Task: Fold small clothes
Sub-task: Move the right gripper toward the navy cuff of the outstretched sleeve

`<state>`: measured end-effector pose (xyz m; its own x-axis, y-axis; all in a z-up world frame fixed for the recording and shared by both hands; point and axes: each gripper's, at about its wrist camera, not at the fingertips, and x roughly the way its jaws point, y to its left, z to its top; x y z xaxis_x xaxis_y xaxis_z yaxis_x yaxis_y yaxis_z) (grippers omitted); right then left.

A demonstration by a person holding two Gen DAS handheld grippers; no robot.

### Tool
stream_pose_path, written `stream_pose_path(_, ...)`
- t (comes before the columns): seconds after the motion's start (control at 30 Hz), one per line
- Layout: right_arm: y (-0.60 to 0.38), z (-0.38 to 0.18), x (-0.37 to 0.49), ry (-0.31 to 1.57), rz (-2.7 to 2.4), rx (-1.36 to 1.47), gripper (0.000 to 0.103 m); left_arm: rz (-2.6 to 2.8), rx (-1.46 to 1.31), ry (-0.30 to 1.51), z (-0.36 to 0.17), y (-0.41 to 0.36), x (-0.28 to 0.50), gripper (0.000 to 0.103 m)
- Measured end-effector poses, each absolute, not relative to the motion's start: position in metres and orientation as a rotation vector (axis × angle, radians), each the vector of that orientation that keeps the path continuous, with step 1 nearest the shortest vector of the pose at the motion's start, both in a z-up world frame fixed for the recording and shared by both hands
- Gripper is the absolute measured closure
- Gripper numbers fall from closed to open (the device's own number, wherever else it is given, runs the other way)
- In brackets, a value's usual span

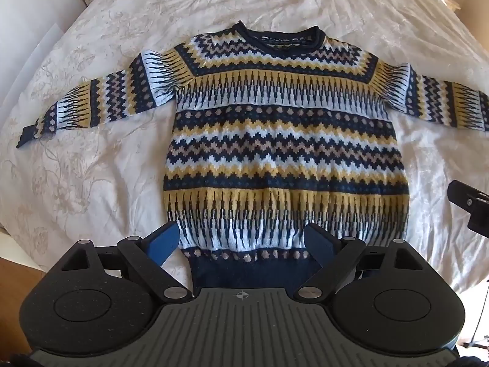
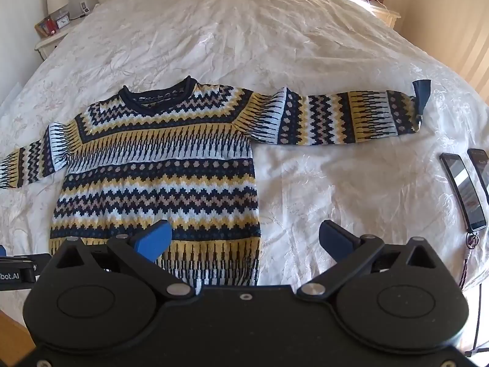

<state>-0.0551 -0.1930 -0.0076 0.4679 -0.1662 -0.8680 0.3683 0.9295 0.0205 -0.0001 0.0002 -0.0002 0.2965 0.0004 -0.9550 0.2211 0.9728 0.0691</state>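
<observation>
From where I sat, my left gripper [image 1: 243,244] hovered wide-fingered over the hem of the patterned sweater [image 1: 284,140], which lay flat with sleeves outspread on the white bed [image 1: 91,168], and my right gripper [image 2: 244,240] gaped equally wide, holding nothing, near two phones [image 2: 464,192].

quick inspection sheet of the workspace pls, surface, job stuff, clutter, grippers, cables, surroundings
surface: bed with a wrinkled cream floral cover.
job's things: patterned sweater lying flat, front up, both sleeves spread out, nothing folded yet.
clutter: two phones on the cover to the right of the sweater, a cord beside them.
grippers: left gripper open above the hem; right gripper open near the sweater's lower right edge; neither holds anything.
cables: a red cable on the right nightstand.
surroundings: left nightstand with a lamp and a clock; wood floor at the lower left.
</observation>
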Motion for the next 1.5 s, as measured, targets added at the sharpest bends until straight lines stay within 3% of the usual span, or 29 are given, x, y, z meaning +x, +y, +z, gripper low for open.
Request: stream_pose_path(1.5,-0.178,-0.032,-0.046,1.155,-0.33,0.229,0.001,-0.169,0.22,1.386,-0.026,0.004,0.008,0.014)
